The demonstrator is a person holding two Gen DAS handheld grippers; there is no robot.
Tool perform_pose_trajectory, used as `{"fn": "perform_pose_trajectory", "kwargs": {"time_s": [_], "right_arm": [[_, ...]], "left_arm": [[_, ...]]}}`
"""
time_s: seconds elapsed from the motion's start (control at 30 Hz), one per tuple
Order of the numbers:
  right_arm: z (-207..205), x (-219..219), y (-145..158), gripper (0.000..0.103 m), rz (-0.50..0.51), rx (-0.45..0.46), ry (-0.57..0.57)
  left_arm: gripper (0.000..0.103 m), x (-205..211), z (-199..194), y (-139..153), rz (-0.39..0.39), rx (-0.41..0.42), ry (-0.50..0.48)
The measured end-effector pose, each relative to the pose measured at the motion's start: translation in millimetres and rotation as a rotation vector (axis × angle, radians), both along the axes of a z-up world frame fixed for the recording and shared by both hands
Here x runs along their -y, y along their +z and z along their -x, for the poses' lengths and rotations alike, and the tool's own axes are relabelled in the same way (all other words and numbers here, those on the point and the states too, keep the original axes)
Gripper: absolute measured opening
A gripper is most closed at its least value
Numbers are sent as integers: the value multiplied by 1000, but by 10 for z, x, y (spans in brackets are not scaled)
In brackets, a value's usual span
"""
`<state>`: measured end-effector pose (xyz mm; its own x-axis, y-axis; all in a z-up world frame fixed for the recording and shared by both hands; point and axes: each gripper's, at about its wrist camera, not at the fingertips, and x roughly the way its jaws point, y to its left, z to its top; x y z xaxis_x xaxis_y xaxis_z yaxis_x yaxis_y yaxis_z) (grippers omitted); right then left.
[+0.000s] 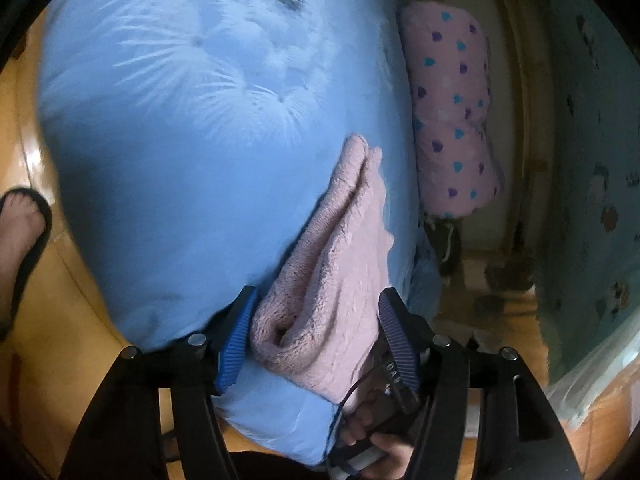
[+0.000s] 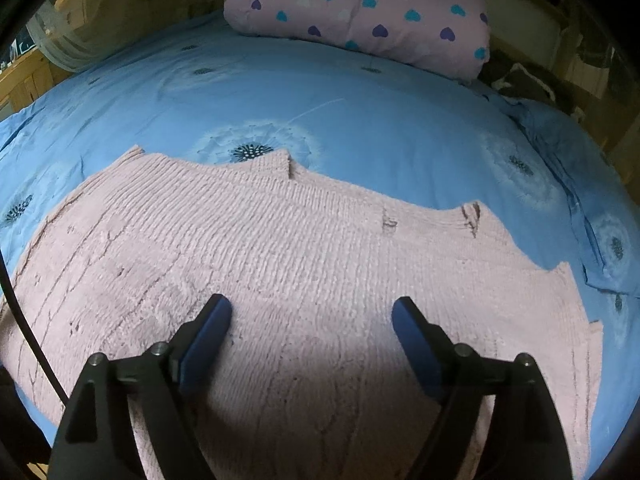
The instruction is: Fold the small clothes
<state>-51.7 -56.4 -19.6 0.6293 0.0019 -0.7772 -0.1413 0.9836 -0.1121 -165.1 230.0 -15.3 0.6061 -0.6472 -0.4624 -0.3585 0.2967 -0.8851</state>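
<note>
A pink fuzzy knit sweater (image 2: pixel 280 264) lies spread flat on the blue bedspread (image 2: pixel 360 128), its far edge jagged. My right gripper (image 2: pixel 312 308) hovers just over its near middle, jaws wide open with nothing between them. In the left wrist view a bunched fold of the same pink sweater (image 1: pixel 340 248) rises from the bed's near corner. My left gripper (image 1: pixel 316 304) is shut on that fold, and both blue pads (image 1: pixel 240 320) touch the fabric. Below it a hand (image 1: pixel 372 432) grips a dark handle with a cable.
A lilac pillow with heart print (image 2: pixel 360 12) lies at the head of the bed, also seen as the pillow (image 1: pixel 452 112) in the left wrist view. A foot in a black sandal (image 1: pixel 20 240) stands on the wooden floor (image 1: pixel 60 300) beside the bed. A dark garment (image 2: pixel 524 76) sits at the far right.
</note>
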Motion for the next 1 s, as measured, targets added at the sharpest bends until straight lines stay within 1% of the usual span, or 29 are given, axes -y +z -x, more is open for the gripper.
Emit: {"fn": "perform_pose_trajectory", "kwargs": {"time_s": [0.03, 0.07, 0.1, 0.23, 0.53, 0.67, 0.73, 0.83, 0.87, 0.9, 1.0], "right_arm": [[2, 1, 0, 87, 0, 0, 0], [-1, 3, -3, 87, 0, 1, 0], [-5, 4, -3, 87, -1, 1, 0], [-21, 7, -4, 87, -3, 1, 1], [-40, 0, -14, 88, -1, 0, -3], [-55, -4, -21, 88, -6, -1, -6], [-57, -5, -23, 89, -7, 0, -6], [-57, -4, -24, 89, -6, 0, -6], [-57, -5, -27, 89, -5, 1, -6], [-57, -4, -31, 89, -5, 2, -7], [-56, -3, -31, 89, -5, 1, -7]], "left_arm": [[16, 20, -26, 18, -26, -3, -24], [0, 61, -54, 30, -78, -27, -65], [0, 110, -82, 31, -105, -39, -95], [0, 183, -79, 155, -193, 4, -117], [0, 183, -28, 158, -223, 16, -111], [0, 173, -16, 148, -200, 13, -98], [0, 114, -8, 75, -136, 7, -73], [3, 11, 25, -69, -24, -27, 9], [4, -6, 33, -92, -3, -27, 29], [4, -10, 26, -100, -1, -24, 33], [5, 16, -38, -54, -48, -11, 12]]}}
